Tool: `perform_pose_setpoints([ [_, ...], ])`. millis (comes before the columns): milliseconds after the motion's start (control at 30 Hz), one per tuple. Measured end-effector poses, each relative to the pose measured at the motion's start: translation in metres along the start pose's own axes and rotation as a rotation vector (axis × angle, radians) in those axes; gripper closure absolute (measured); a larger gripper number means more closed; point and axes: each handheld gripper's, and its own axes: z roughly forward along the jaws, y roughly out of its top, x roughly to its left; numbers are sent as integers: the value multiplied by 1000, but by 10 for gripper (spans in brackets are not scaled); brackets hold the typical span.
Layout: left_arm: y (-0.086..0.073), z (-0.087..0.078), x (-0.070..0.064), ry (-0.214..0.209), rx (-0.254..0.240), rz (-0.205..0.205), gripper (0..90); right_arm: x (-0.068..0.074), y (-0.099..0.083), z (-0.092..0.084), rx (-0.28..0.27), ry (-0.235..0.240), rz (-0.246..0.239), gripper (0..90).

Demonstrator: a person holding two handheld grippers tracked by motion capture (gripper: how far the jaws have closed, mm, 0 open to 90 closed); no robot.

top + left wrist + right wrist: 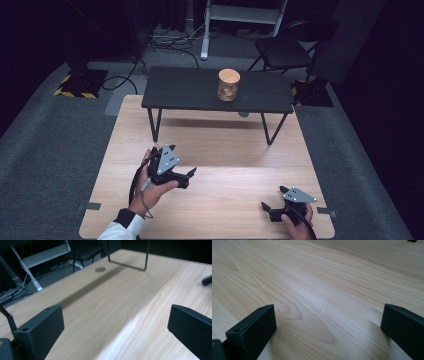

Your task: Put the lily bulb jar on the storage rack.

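Both grippers hover low over the table [215, 150] with jaws spread and empty, the left gripper [190, 175] pointing toward three o'clock, the right gripper [264, 206] toward nine, its hand cut off, the jar [228, 84] far off at twelve on the black bench [180, 90].

Light wooden table [215, 150] carrying a low black bench

A black bench [200, 90] on thin metal legs is standing across the table's far half, casting a shadow on the wood; a cork-lidded glass jar [229, 85] is sitting on the bench top.
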Motion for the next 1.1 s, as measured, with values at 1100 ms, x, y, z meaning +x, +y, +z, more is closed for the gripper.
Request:
perform_pose_setpoints([
  [1100, -89, 17, -12, -67, 164, -4, 13, 0, 0, 0, 0, 0, 0, 0],
])
